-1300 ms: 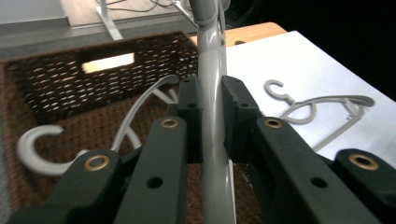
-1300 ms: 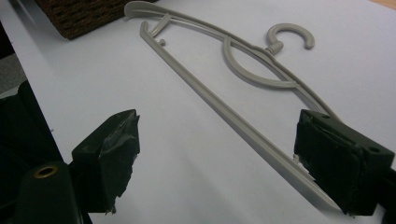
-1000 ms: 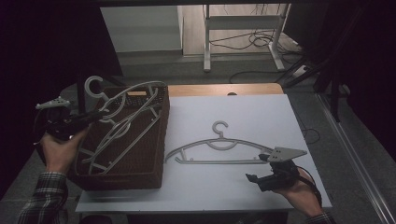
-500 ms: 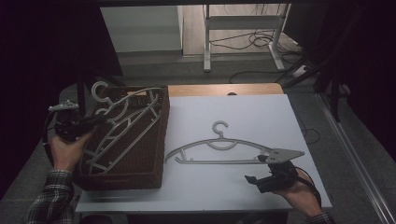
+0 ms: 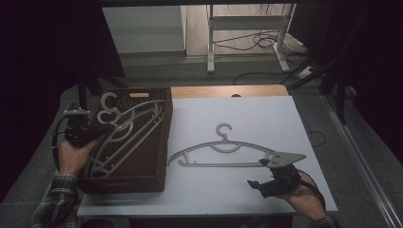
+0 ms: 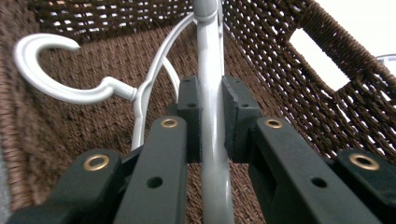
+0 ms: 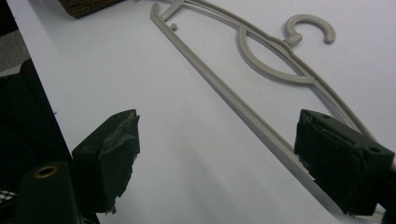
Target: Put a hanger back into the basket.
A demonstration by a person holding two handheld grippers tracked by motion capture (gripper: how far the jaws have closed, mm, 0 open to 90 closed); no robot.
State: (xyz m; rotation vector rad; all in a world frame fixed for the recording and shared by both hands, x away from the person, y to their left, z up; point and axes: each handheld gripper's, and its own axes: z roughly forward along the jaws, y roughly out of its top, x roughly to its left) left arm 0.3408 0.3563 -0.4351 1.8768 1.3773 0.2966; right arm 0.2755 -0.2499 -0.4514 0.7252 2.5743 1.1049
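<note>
There are three hangers. Two hangers [image 5: 126, 130] lie on the basket at the left of the high view. One hanger [image 5: 223, 149] lies on the white table [image 5: 237, 190] in the middle. There is one brown basket [image 5: 147, 166]. There are two grippers, one at the left [image 5: 102, 128] and one at the lower right [image 5: 256, 173].

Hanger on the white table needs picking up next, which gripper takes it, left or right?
Right. The right gripper sits open at the end of the hanger on the table, its bar lying between the jaws. The left gripper is shut on another hanger over the wicker basket, so it is busy.
</note>
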